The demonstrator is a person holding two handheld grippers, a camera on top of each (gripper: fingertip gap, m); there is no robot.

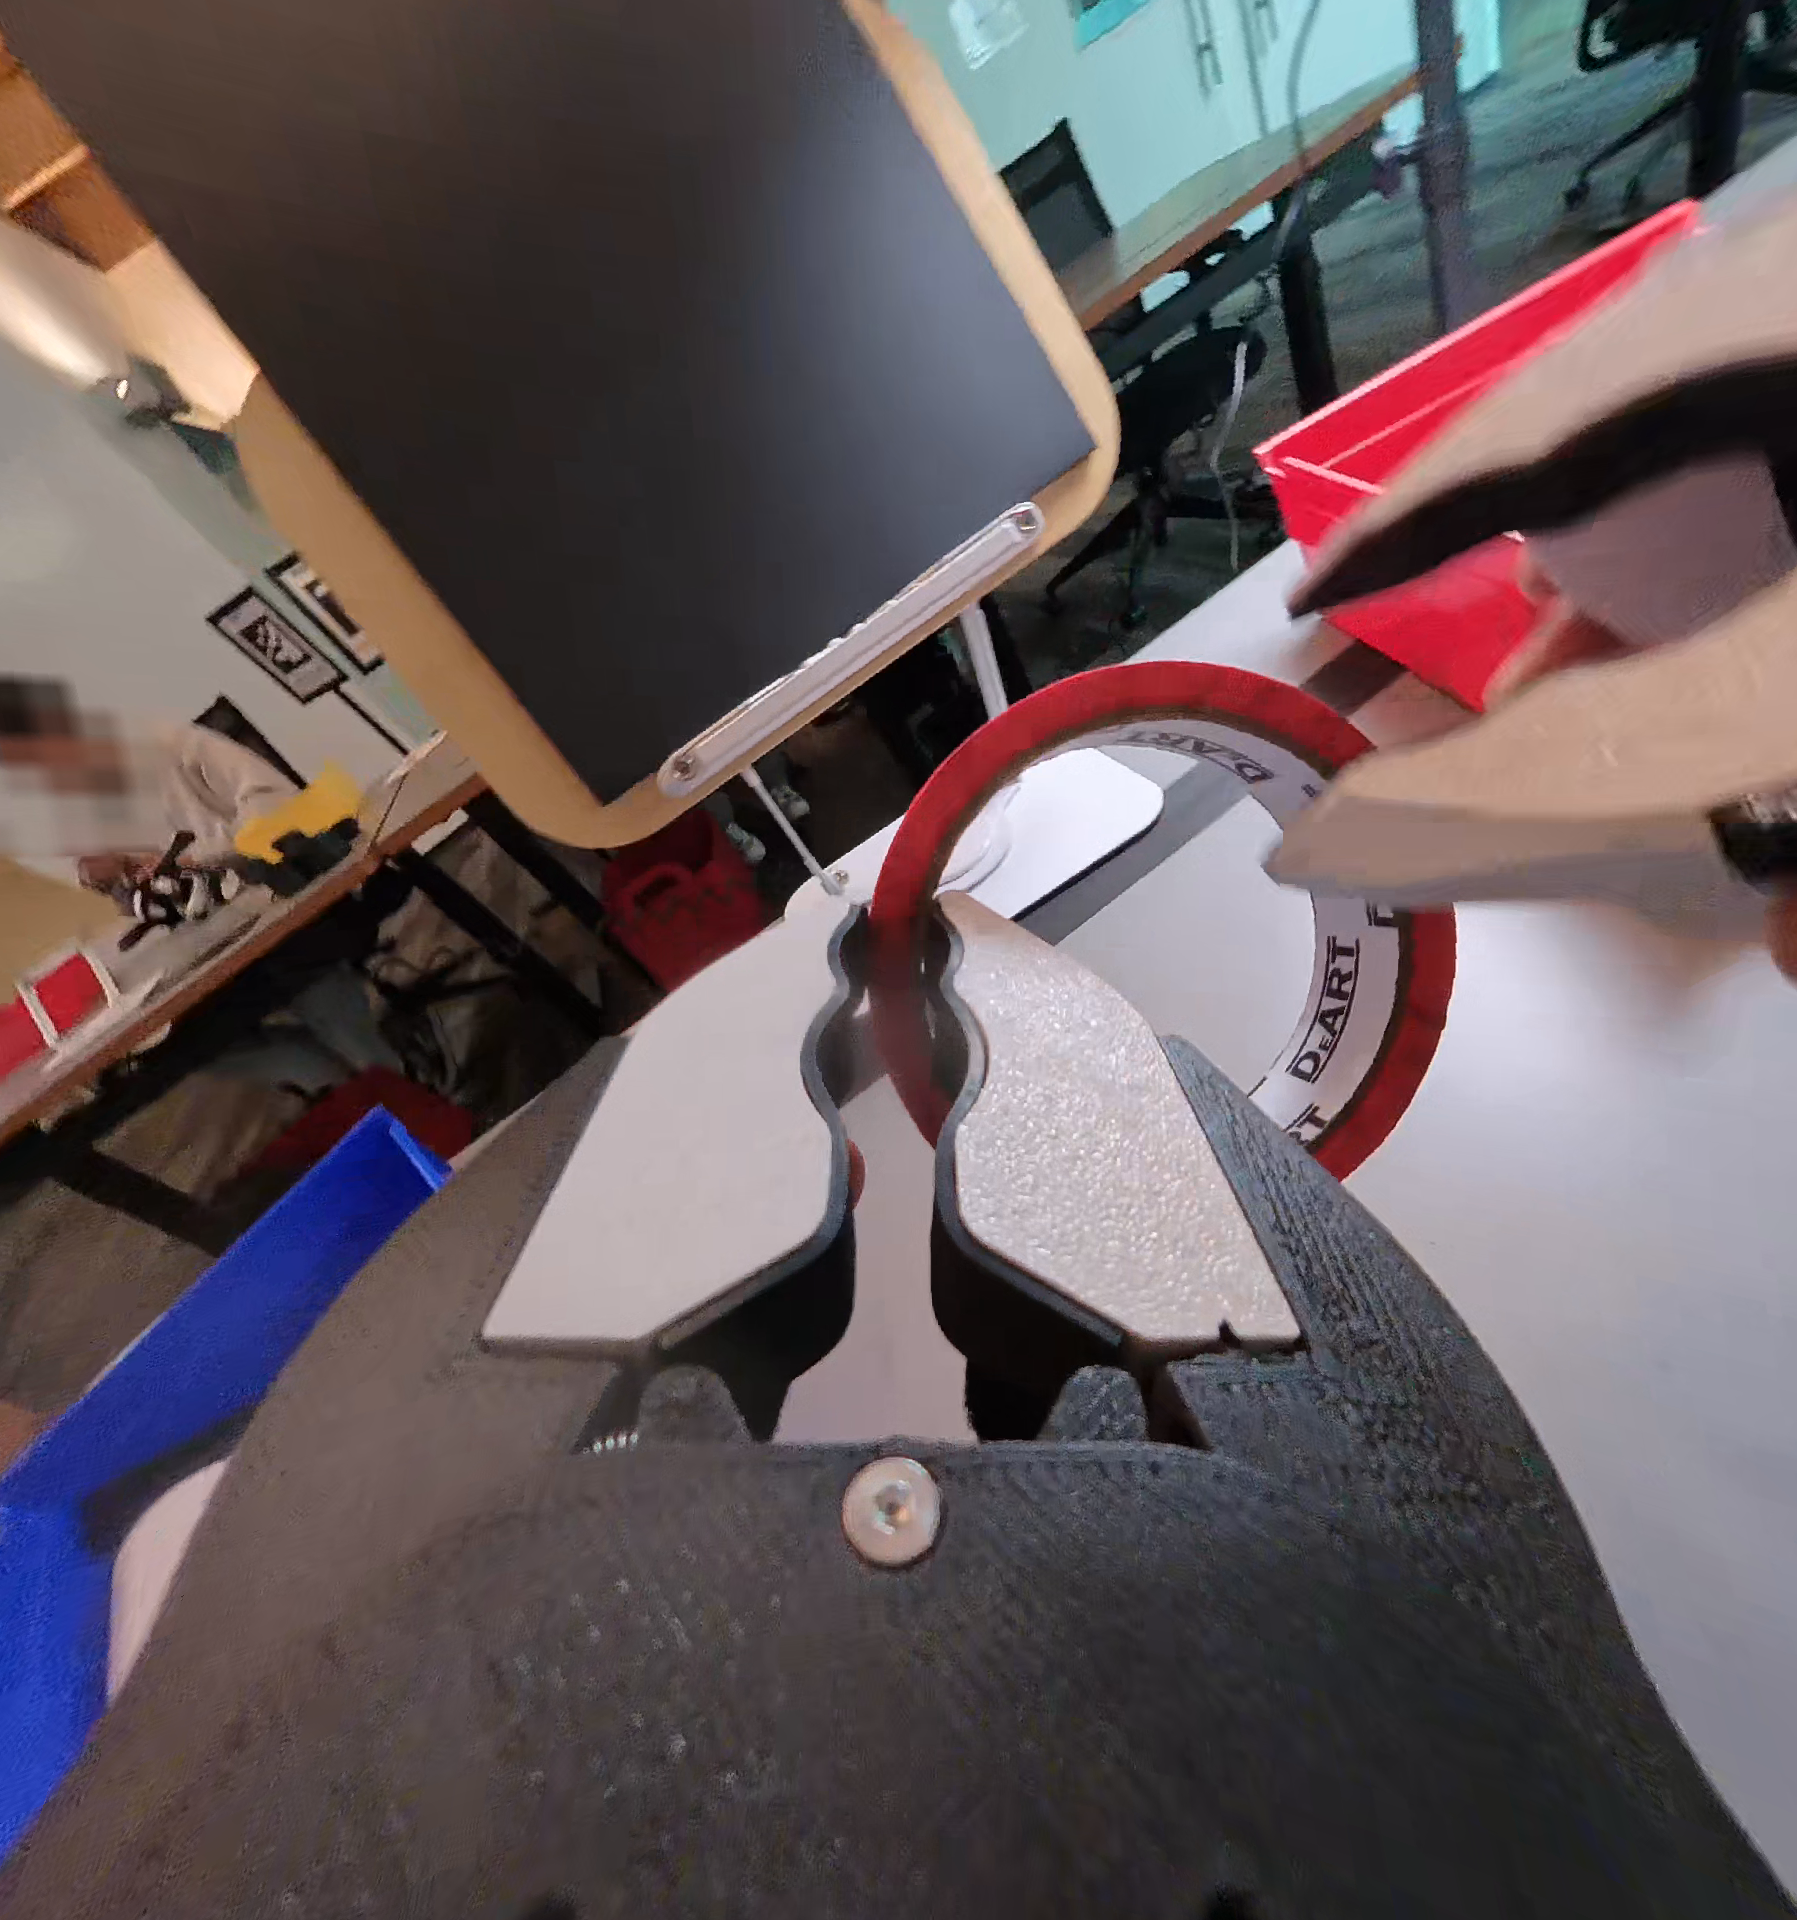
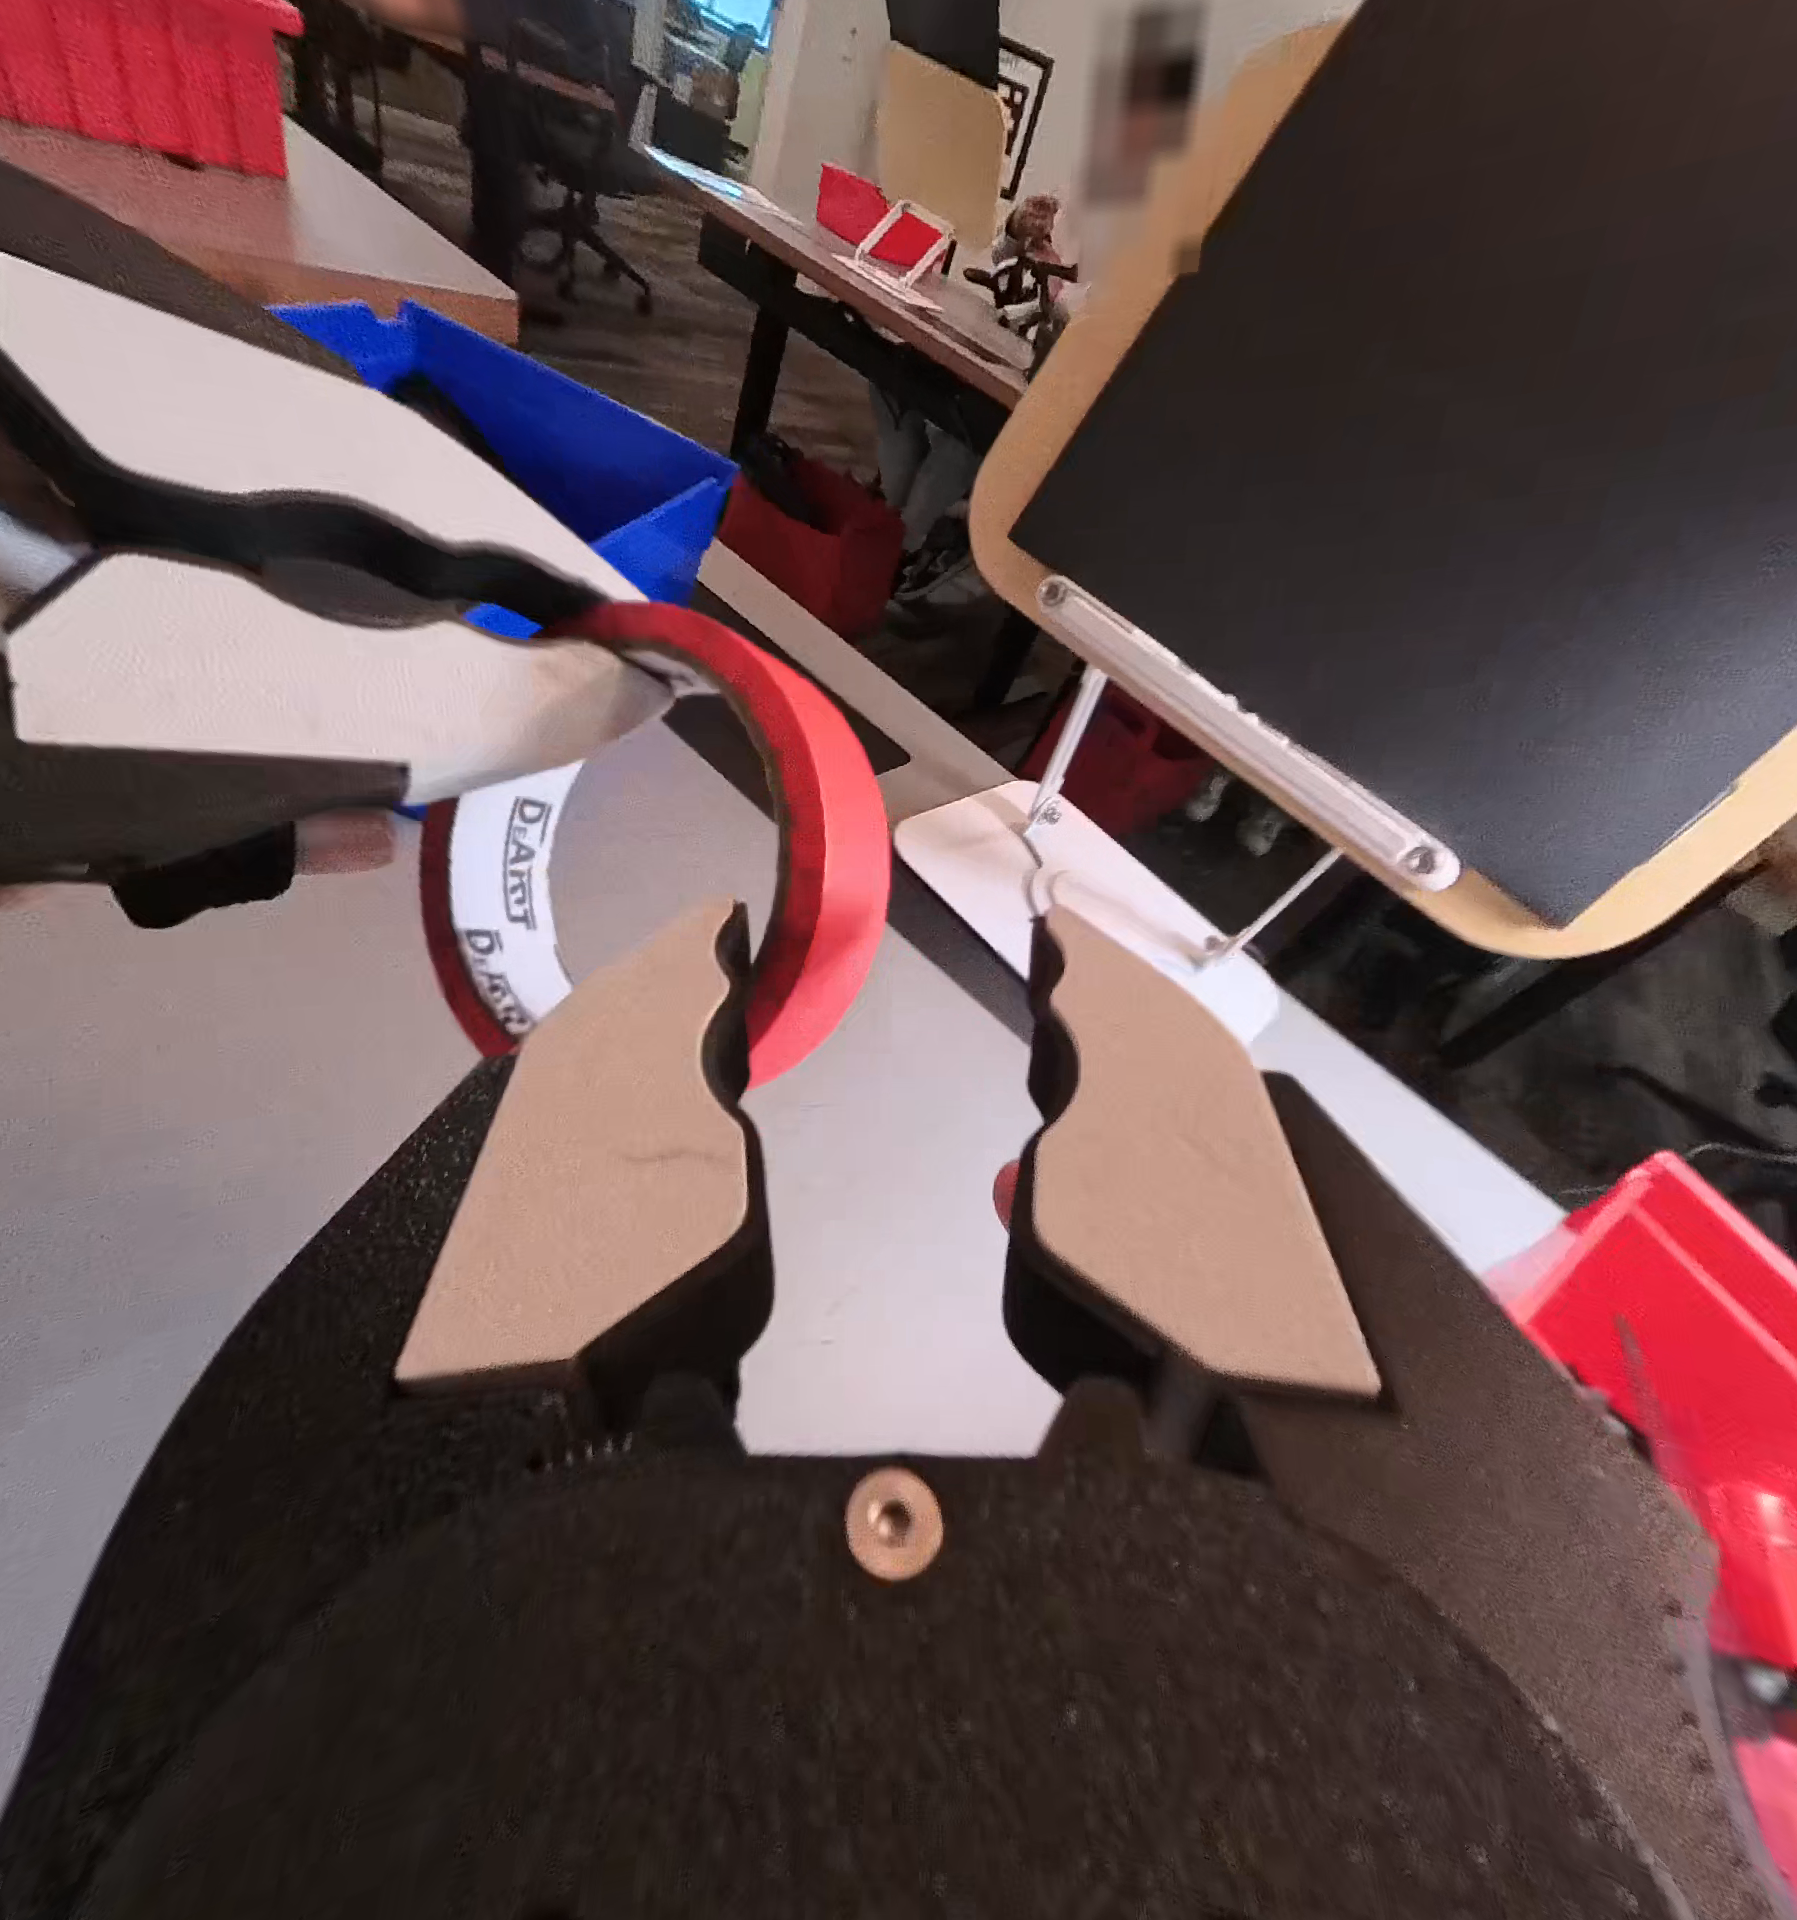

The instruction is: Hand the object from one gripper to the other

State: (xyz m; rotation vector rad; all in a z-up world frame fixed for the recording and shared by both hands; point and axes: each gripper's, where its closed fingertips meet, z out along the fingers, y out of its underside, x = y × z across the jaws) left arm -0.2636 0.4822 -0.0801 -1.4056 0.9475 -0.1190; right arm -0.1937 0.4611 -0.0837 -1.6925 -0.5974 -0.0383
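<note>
A red tape roll point(image 1: 1112, 688) with a white core hangs above the white table point(image 1: 1600, 1351). My left gripper point(image 1: 899, 920) is shut on its rim and holds it upright. In the right wrist view the left gripper point(image 2: 655, 649) comes in from the left and pinches the top of the roll point(image 2: 832, 821). My right gripper point(image 2: 889, 920) is open, and the roll's near wall stands between its fingers, close to the left finger point(image 2: 665, 1039). In the left wrist view the right gripper point(image 1: 1289, 732) straddles the roll's far rim, one finger through the hole.
A black board with a wooden frame point(image 1: 561, 364) point(image 2: 1496, 416) stands on a white stand just behind the roll. A blue bin point(image 1: 198, 1351) point(image 2: 582, 436) sits at the table's left, a red bin point(image 1: 1393, 613) point(image 2: 1704, 1351) at its right.
</note>
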